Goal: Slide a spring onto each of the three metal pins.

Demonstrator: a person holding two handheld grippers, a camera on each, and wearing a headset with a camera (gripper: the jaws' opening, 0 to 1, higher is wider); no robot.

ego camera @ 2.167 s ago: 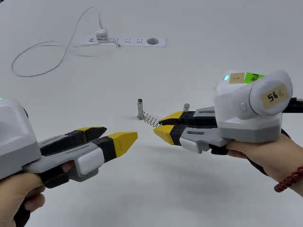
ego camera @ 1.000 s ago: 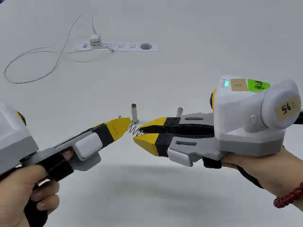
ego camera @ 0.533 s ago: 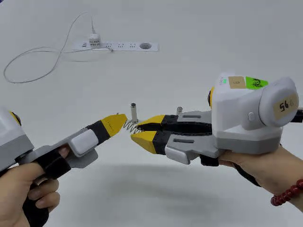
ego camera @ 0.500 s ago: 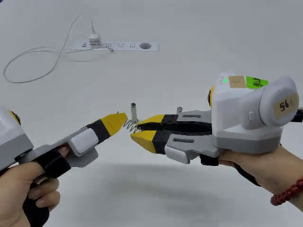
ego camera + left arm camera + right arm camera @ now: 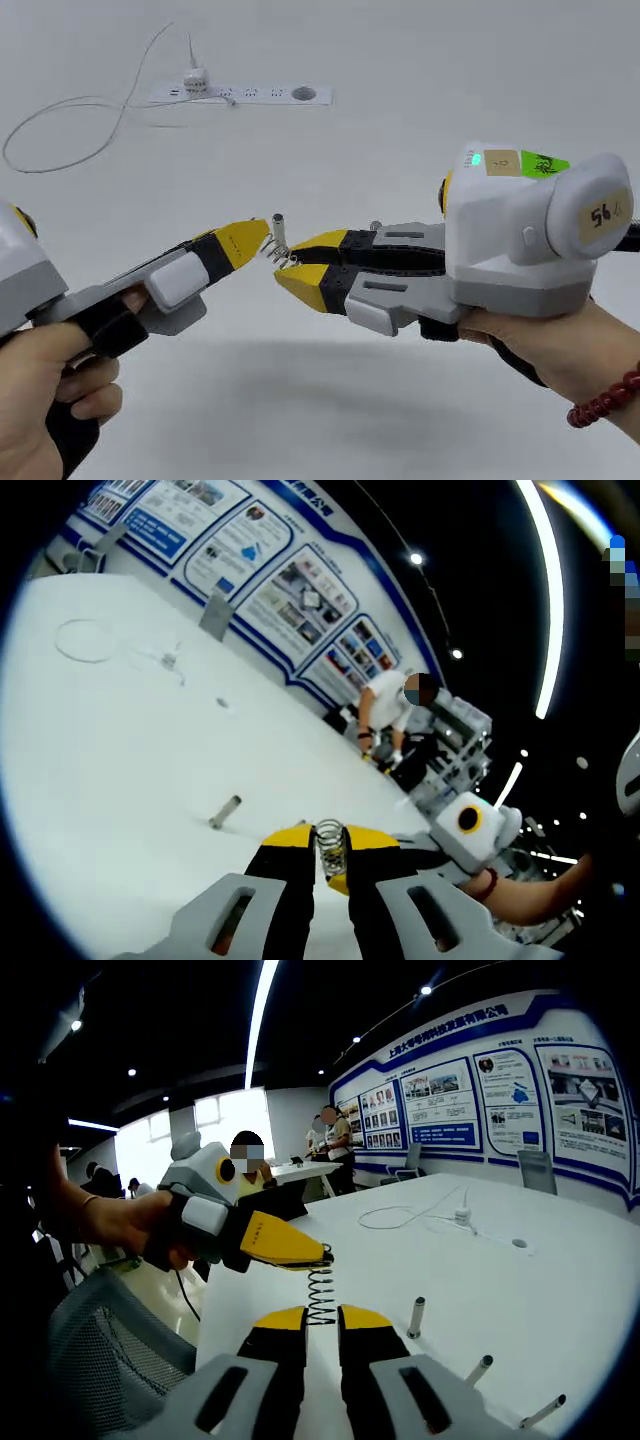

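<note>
Since two seconds ago the left gripper (image 5: 260, 233) has crossed the gap, closed its parted fingers and taken the free end of the spring (image 5: 279, 254). Over the last half second both tools have lifted a little against the upright pin (image 5: 279, 228).

The spring now hangs in the air between the two tools, over the middle of the tabletop (image 5: 420, 90). The right gripper (image 5: 284, 264) has its fingers clamped on one end of the spring, and the left gripper's fingers are pressed together on the other end. The left gripper view looks along the coil, which sits between the yellow tips.

In the head view the upright pin stands just behind the spring, its top just beside the left gripper's tip. The right gripper view shows the spring running straight from its own fingers to the left tip. It also shows the row of three pins (image 5: 480, 1370) standing bare on the tabletop, off to the right of the fingers and apart from the spring.

A white power strip (image 5: 250, 93) lies toward the tabletop's far edge, left of the middle.
</note>
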